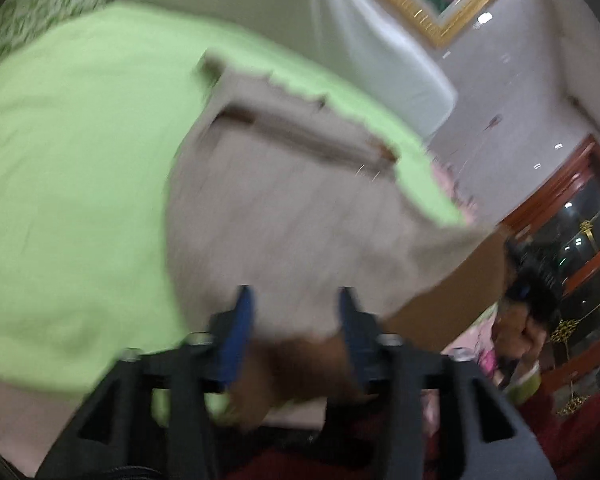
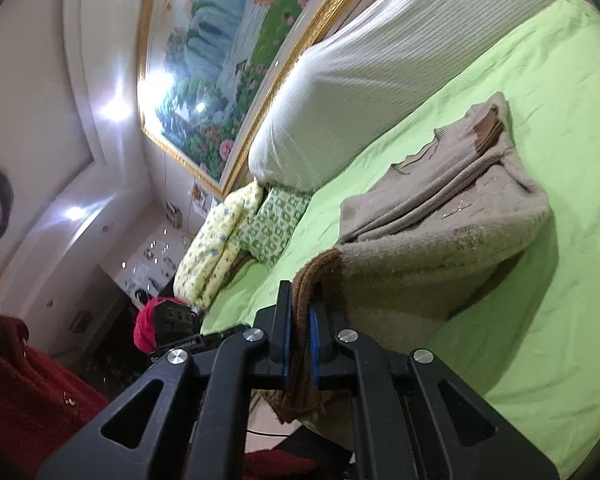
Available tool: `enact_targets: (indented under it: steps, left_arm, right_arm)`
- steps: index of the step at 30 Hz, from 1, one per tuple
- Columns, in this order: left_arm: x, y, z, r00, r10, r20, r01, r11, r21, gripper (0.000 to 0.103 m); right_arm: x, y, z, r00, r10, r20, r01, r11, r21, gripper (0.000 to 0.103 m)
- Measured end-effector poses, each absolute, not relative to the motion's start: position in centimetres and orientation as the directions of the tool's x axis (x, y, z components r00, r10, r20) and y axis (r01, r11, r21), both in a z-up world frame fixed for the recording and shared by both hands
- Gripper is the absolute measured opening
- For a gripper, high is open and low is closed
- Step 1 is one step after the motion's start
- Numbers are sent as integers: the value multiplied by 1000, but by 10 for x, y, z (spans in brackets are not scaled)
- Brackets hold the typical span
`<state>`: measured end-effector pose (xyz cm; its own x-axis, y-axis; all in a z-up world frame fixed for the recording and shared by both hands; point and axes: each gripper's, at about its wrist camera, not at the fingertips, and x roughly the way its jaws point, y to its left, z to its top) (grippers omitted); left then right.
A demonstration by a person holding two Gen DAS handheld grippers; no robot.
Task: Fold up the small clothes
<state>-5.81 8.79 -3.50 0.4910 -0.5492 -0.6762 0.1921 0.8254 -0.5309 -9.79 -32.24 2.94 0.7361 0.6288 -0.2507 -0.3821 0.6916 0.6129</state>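
Sweater on green bed sheet, brown cuff in right claw

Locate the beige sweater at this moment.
In the right wrist view the beige sweater lies on the green bedsheet, right of the patterned pillows; its brown hem is pinched by the right gripper.

A home bedroom is shown: a bed spread with a green sheet ahead of the jaws, patterned pillows and a gilt-framed painting beyond
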Motion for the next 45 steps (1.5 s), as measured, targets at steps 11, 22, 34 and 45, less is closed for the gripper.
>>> enact_targets:
  steps: [11,22,34,45]
  left_arm:
    - [-60,72,-137,218,-578,-787,-2,805,-593,51]
    - [-63,83,-56,515,-662,-545,188,707,-682,4]
    - [13,85,11,651,-669,-359,302,662,-686,4]
    - [182,78,21,717,-579,-388,215,713,-667,4]
  right_arm:
    - [-105,-337,15,745,611,-269,-334,690,642,8]
    - [-106,-347,11,755,608,-247,-317,668,673,8]
    - [-72,-364,44,786,602,-136,-367,633,682,8]
    - [56,-404,83,880,447,-162,-235,705,669,8]
